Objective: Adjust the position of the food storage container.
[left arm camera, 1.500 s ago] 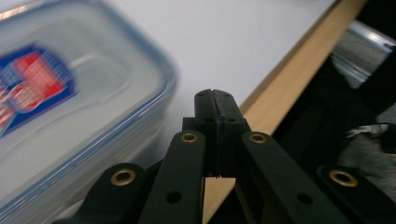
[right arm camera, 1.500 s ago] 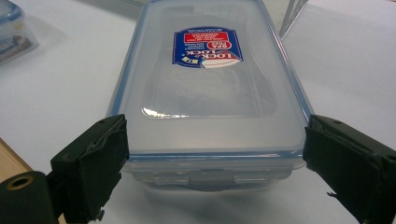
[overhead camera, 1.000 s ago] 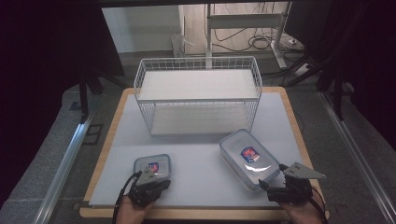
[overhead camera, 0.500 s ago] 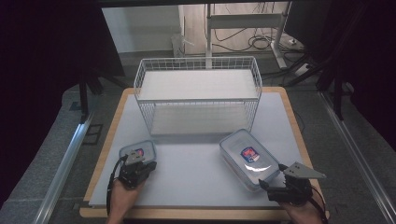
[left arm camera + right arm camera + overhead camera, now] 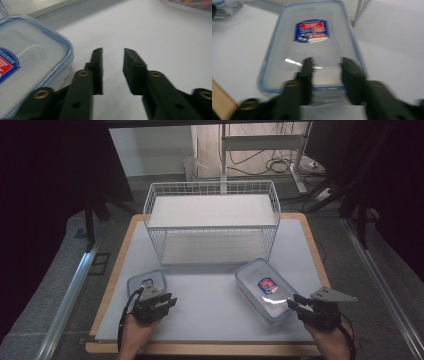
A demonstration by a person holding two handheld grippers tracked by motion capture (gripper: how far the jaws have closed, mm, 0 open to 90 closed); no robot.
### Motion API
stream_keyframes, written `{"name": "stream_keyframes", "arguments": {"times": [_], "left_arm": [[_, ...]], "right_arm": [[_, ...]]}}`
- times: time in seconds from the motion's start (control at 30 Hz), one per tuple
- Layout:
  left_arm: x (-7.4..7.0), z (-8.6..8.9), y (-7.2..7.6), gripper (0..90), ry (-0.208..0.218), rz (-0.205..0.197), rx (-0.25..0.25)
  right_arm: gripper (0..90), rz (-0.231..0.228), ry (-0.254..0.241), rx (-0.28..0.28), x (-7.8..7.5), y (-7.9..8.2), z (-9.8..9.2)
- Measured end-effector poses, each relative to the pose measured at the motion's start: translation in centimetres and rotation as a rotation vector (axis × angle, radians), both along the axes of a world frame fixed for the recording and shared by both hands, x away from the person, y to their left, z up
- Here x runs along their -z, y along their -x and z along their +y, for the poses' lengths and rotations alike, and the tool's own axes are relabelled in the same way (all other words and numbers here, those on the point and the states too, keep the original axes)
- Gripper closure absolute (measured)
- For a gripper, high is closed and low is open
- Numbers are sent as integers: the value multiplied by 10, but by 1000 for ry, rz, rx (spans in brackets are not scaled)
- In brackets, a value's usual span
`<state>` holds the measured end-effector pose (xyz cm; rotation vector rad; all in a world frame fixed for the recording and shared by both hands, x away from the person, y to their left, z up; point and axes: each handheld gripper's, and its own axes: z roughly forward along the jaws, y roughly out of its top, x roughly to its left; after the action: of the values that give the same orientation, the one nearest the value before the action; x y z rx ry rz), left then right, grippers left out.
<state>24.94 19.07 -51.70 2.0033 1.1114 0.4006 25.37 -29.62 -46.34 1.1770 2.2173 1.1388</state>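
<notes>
Right gripper (image 5: 299, 301) closing over the large container (image 5: 265, 289), left gripper (image 5: 156, 301) letting go of the small one (image 5: 145, 283)
Right jaws have just narrowed above the near lid, whether gripping I cannot tell; left jaws have just parted, empty beside the small container; white table (image 5: 210, 320), wire basket (image 5: 212, 222) behind, dark room

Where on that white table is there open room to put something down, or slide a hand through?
The widest bare patch lies between the small container and the large container, in front of the wire basket. A narrow strip runs along the mat's near edge between the left tongs and right tongs. It is crowded around each container, where the tongs work.
</notes>
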Motion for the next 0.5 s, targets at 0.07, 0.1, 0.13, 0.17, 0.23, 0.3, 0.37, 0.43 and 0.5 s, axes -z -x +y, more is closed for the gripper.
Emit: {"name": "stream_keyframes", "arguments": {"times": [0.07, 0.1, 0.13, 0.17, 0.23, 0.3, 0.37, 0.43, 0.5], "left_arm": [[1, 1, 1, 591, 11, 2, -4], [1, 2, 2, 569, 15, 2, -4], [1, 1, 3, 537, 15, 0, -3], [1, 1, 4, 502, 15, -4, 4], [2, 1, 5, 429, 17, -8, 12], [3, 0, 5, 399, 14, -8, 15], [4, 0, 5, 379, 24, -6, 17], [4, 1, 5, 360, 33, -8, 18], [4, 2, 6, 341, 43, -11, 19]], "right_arm": [[859, 1, 6, 10, 0, -8, 1], [881, 0, 10, 12, -1, -12, 1], [897, -4, 19, 17, -2, -16, 2], [899, -5, 26, 21, -3, -21, 3], [900, -11, 37, 37, -6, -31, 6], [900, -4, 43, 56, -6, -43, 7], [900, 16, 55, 80, -4, -57, 9], [900, 34, 55, 95, -2, -67, 10], [900, 62, 76, 97, -1, -79, 12]]}}
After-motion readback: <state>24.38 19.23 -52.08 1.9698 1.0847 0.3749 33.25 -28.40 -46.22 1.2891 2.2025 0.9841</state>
